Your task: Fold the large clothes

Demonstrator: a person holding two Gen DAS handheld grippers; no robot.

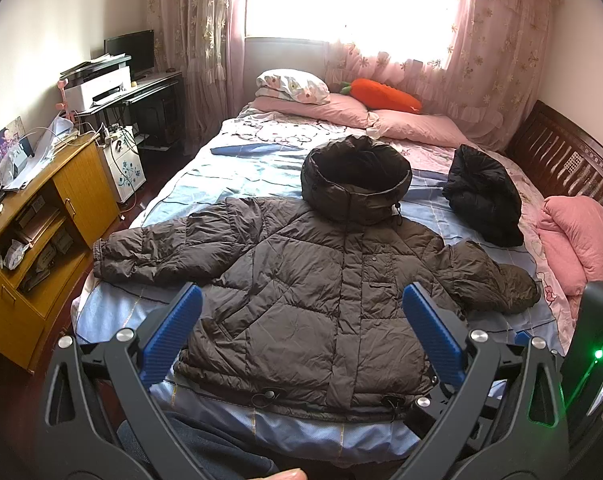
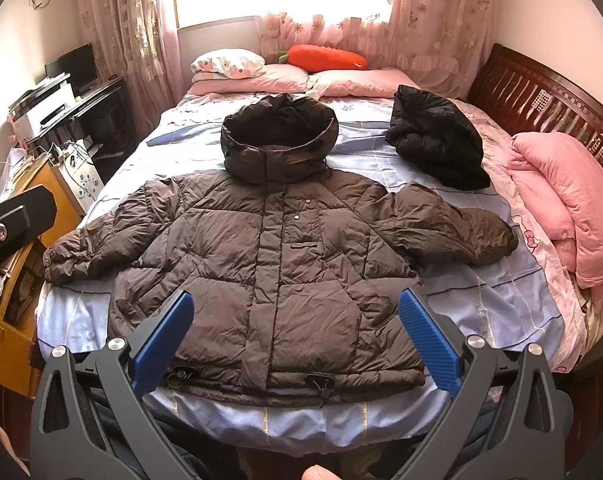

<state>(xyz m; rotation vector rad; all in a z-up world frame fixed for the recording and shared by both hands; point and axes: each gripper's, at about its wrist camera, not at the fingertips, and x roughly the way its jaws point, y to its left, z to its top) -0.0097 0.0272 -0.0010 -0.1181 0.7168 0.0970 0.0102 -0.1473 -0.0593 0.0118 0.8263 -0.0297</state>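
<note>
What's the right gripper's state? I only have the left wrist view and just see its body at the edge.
Observer: The right gripper is open and empty, pointed at the jacket's lower half.
Operator: Jacket's right hem corner? It's blocked here.
Observer: It lies flat on the bed, near the foot edge.
Operator: Pink blanket, far right?
Observer: The blanket is a folded heap against the wooden rail, apart from the sleeve.

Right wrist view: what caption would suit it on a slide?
Open right claw poised over a brown puffer jacket spread flat on the bed.
</note>
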